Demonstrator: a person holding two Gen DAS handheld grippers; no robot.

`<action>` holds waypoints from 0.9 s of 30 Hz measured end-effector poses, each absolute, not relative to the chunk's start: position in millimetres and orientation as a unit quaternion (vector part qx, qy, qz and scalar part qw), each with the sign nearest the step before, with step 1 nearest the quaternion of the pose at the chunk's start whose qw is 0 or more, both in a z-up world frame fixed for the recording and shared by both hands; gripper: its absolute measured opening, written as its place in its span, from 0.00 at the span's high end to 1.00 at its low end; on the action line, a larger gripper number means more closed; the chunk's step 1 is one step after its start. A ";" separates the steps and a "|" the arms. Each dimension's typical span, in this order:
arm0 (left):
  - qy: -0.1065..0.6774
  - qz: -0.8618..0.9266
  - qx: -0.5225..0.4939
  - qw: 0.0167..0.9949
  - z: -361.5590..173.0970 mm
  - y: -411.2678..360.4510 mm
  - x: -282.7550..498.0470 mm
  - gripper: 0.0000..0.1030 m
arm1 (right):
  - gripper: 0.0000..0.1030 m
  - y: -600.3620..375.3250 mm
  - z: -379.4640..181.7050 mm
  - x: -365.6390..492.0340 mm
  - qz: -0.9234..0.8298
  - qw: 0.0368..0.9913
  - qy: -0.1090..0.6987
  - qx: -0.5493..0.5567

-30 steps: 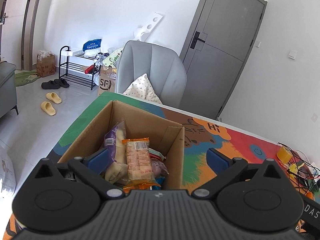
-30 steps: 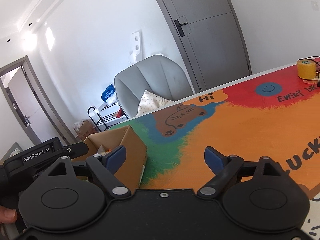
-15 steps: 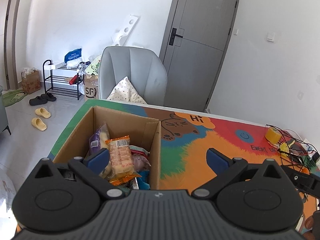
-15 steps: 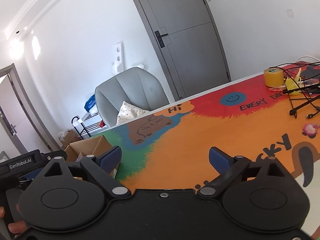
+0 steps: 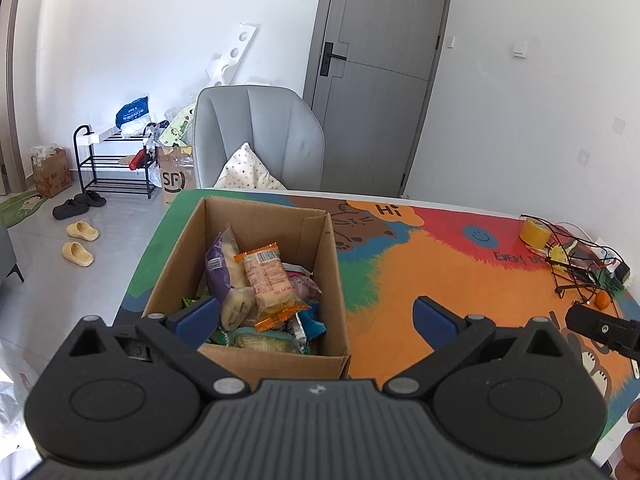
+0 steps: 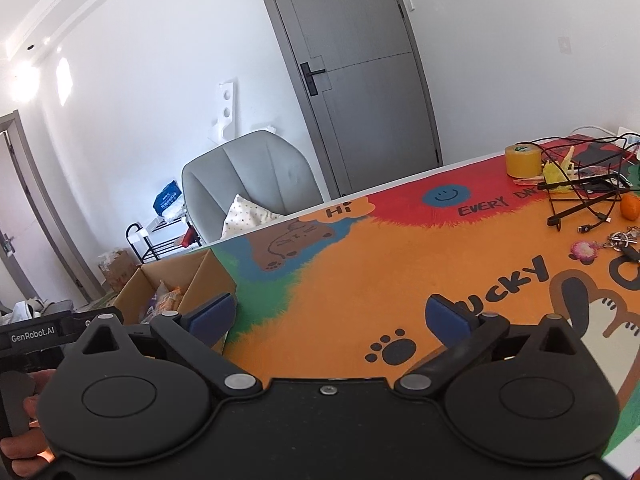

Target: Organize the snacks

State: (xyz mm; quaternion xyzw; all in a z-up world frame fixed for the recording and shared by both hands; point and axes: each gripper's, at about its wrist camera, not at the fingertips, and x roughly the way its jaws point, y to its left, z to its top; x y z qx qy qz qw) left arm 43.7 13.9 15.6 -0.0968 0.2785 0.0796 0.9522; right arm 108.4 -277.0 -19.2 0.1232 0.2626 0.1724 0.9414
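While the left gripper [image 5: 316, 314] hovers over the near edge of the cardboard box [image 5: 324, 248], its jaws stand wide apart with nothing pressed between them; the left blue pad [image 5: 196, 314] shows in front of the box's contents, the right one over the orange mat just beside the box wall. The box sits open at the left end of the tabletop [image 5: 400, 280], which is covered by a bright cartoon mat in green, blue, orange and red. Inside the box lie the snacks [image 5: 264, 280]: an orange-wrapped bar leaning upright in the middle, a purple packet with pale rolls to its left, and green, blue and pink wrappers jumbled lower down.

The right gripper [image 6: 328, 316] points across the bare orange stretch of the mat, well to the right of the box [image 6: 176, 284], and its jaws are opening with nothing between them. A hand [image 6: 24, 432] grips the left gripper's handle at the left edge of the right wrist view.

At the far right end of the tabletop, well apart from the box, lie a roll of yellow tape [image 6: 522, 160], a tangle of black cables [image 6: 584, 196], a small orange fruit [image 6: 630, 206] and a keyring. Behind the tabletop stands a grey chair [image 5: 260, 132] with a spotted cushion.
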 end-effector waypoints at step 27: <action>0.284 0.068 -0.056 0.955 29.9 0.3 1.4 0.00 | 0.00 -283.3 -10.0 61.0 0.138 0.943 0.287 0.094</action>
